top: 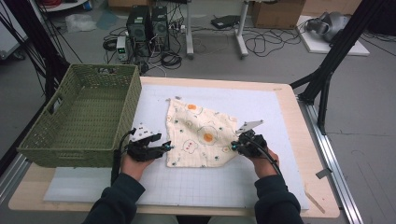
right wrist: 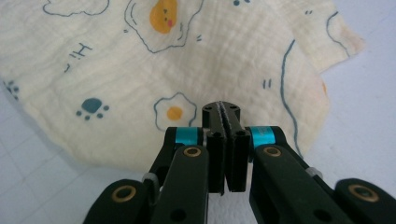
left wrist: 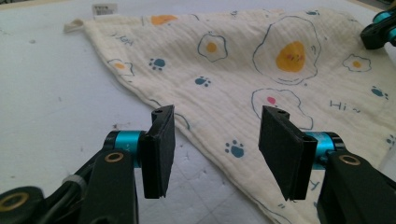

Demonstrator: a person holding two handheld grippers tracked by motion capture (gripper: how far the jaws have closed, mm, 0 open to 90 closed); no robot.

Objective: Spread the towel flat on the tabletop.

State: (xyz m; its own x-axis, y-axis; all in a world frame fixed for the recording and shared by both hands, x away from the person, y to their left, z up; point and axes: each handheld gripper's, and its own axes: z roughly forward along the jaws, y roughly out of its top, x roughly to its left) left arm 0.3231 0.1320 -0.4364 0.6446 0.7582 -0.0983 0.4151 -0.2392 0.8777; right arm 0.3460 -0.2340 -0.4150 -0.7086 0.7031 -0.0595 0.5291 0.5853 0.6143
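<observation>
A cream cloth [top: 201,133] printed with fried eggs and blue paw prints lies spread on the white mat. My left gripper [top: 169,147] is at the cloth's near left edge. In the left gripper view its jaws [left wrist: 215,135] stand open, with the cloth [left wrist: 261,60] edge running beneath the gap and the pads not touching it. My right gripper [top: 232,148] is at the near right edge. In the right gripper view its jaws [right wrist: 222,109] are pressed together on the cloth [right wrist: 140,60], and creases run out from the tip. The right gripper's tips [left wrist: 380,28] also show at the far side of the left gripper view.
A green woven basket [top: 70,154] stands at the table's left side, close to my left hand. The white gridded mat [top: 210,182] covers most of the wooden table [top: 299,140]. Black frame posts rise at both sides, and computers and cables lie on the floor beyond.
</observation>
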